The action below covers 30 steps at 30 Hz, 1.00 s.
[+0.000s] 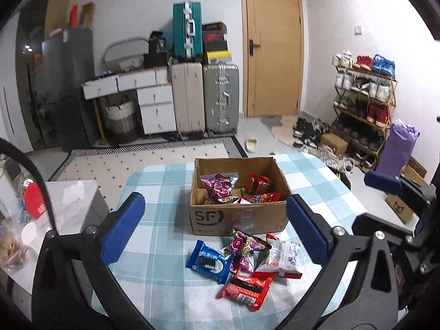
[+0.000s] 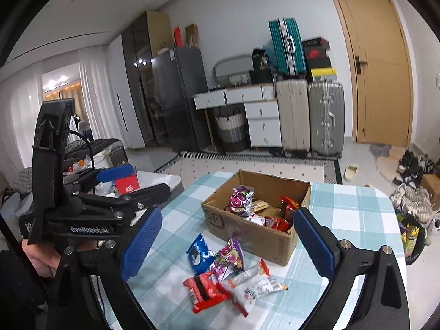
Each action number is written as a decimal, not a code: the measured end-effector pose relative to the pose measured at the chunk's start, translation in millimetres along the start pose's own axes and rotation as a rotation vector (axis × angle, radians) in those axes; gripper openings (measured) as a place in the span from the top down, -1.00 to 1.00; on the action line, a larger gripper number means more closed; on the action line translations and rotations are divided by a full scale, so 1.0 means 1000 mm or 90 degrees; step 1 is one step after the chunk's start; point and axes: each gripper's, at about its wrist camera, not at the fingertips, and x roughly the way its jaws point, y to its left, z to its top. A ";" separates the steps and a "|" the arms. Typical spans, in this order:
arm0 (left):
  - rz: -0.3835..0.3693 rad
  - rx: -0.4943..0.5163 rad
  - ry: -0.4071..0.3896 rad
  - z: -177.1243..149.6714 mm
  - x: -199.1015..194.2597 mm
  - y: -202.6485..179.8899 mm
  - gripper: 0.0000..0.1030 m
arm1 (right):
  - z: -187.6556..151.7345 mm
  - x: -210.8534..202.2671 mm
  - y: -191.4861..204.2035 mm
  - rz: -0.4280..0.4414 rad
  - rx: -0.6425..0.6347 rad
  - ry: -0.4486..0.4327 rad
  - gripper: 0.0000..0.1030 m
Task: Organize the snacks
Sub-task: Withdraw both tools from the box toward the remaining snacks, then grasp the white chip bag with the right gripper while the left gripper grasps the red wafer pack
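Taking the cardboard box (image 1: 238,214) as the landmark and reading from left to right: well to the left of it, the left gripper (image 1: 214,220) hangs above the checked tablecloth (image 1: 154,192) with its blue pads spread wide and nothing between them. Directly in front of the box, on the near side, lies a small heap of loose snacks. Leftmost is a blue cookie packet (image 1: 209,261), then a purple candy bag (image 1: 246,249) leaning over it, a red wrapper (image 1: 246,290) nearest the camera, and a white-and-red packet (image 1: 284,257) at the right of the heap. Inside the box there is already a purple bag (image 1: 220,185) on the left and several red packets (image 1: 260,183) on the right, so part of the sorting looks done. By this showing, four or so packets remain outside the box to be put in. To the right of the box the right gripper (image 2: 228,244) is likewise released, its pads wide apart and empty, the heap and box framed between them. Neither gripper touches any snack.
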 end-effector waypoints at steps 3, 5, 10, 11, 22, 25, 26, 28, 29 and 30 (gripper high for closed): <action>0.017 -0.013 -0.020 -0.021 -0.026 0.004 -0.99 | -0.021 -0.020 0.008 0.002 0.007 -0.022 -0.96; 0.022 -0.022 -0.031 -0.033 -0.036 0.006 -0.99 | -0.032 -0.027 0.011 0.001 0.011 -0.028 -0.98; 0.035 -0.029 -0.050 -0.071 -0.043 0.013 -0.99 | -0.068 -0.044 0.012 -0.023 0.014 -0.044 -0.98; 0.035 -0.033 -0.047 -0.078 -0.042 0.014 -0.99 | -0.073 -0.045 0.010 -0.022 0.022 -0.043 -0.99; 0.035 -0.030 -0.004 -0.151 0.005 0.005 -0.99 | -0.135 -0.027 -0.016 -0.036 0.078 0.001 -0.99; 0.033 -0.018 0.016 -0.165 0.027 0.000 -0.99 | -0.148 -0.014 -0.024 -0.029 0.093 0.024 -0.99; 0.031 -0.021 0.016 -0.169 0.031 0.000 -0.99 | -0.152 -0.009 -0.026 -0.027 0.099 0.032 -0.99; 0.026 -0.033 0.015 -0.173 0.041 0.003 -0.99 | -0.157 -0.003 -0.029 -0.029 0.105 0.041 -0.99; 0.023 -0.038 0.015 -0.171 0.044 0.004 -0.99 | -0.159 -0.001 -0.030 -0.030 0.109 0.043 -0.99; 0.021 -0.041 0.015 -0.173 0.048 0.005 -0.99 | -0.161 0.002 -0.032 -0.028 0.113 0.046 -0.99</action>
